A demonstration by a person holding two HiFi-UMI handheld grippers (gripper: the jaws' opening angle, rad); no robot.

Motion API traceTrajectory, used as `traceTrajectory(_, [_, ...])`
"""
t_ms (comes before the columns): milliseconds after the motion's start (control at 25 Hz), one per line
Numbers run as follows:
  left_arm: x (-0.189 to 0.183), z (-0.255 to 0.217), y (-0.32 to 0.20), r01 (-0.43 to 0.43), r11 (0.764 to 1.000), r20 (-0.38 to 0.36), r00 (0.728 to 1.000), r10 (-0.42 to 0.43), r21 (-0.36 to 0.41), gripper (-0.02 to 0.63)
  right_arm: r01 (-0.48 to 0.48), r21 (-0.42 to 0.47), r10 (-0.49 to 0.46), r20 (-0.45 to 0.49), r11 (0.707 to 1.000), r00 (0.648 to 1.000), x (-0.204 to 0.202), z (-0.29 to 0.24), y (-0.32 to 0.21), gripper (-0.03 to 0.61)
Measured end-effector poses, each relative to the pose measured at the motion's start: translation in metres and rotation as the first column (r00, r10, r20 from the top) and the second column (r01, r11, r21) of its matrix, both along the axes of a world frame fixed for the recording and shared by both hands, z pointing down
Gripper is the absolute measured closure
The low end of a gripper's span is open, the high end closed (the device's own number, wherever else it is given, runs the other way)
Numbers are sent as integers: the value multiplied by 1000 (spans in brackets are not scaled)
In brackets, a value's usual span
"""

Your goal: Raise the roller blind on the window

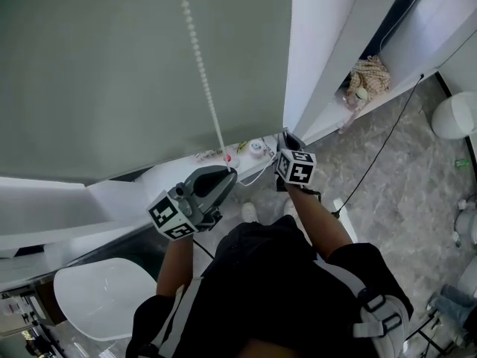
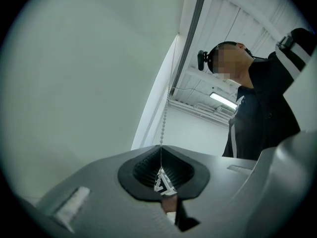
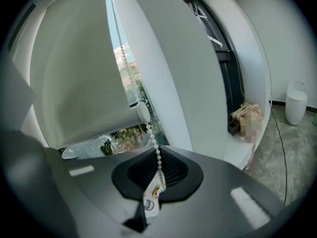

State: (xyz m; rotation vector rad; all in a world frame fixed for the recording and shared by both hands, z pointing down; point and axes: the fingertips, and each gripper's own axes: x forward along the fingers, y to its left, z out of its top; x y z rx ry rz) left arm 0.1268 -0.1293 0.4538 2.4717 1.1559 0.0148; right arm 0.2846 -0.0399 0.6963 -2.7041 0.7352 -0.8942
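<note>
**Q:** What faults were likely from this position?

**A:** Both tools were clamped on the bead chain. If they gripped opposite runs of the loop, the two pulls would probably have cancelled each other. The views did not show which run each one held. A pull off the vertical might have made the beads skip between the ribbed pads or strained the chain's drive at the top. Hauling the wrong run would have lowered the roller blind rather than raised it.

**Q:** Where did the chain lie relative to each gripper?

**A:** The left gripper had its jaws fully closed, with the chain pinched between them and rising straight up in front of the blind. The right gripper was likewise closed on the chain, just beside the blind's bottom bar. The blind hung low, leaving only a narrow strip of window uncovered beneath it.
</note>
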Motion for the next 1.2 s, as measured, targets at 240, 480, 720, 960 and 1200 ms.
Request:
traceTrajectory(240, [-9,-2,10,-63,998,-22,998,63,-18,607,-89,-32,87,-62,996,994,-20,-21,46,581])
traceTrajectory(480, [-5,-1,28,-82,997,-37,996,82,-2,607,-184,-30,181,-82,982,980,-23,-38,98,580])
traceTrajectory(720, [17,4,30,-17,999,-50,999,19,39,606,-166,33,169,-131,986,977,-27,-67,106,580])
traceTrajectory(960, [26,-3,33,-37,999,-68,997,37,3,604,-29,18,32,-170,999,985,-39,-80,78,580])
traceTrajectory(1200, [22,-10,51,-149,989,-74,986,147,-16,604,93,1,-92,-163,996,982,-33,-73,48,580])
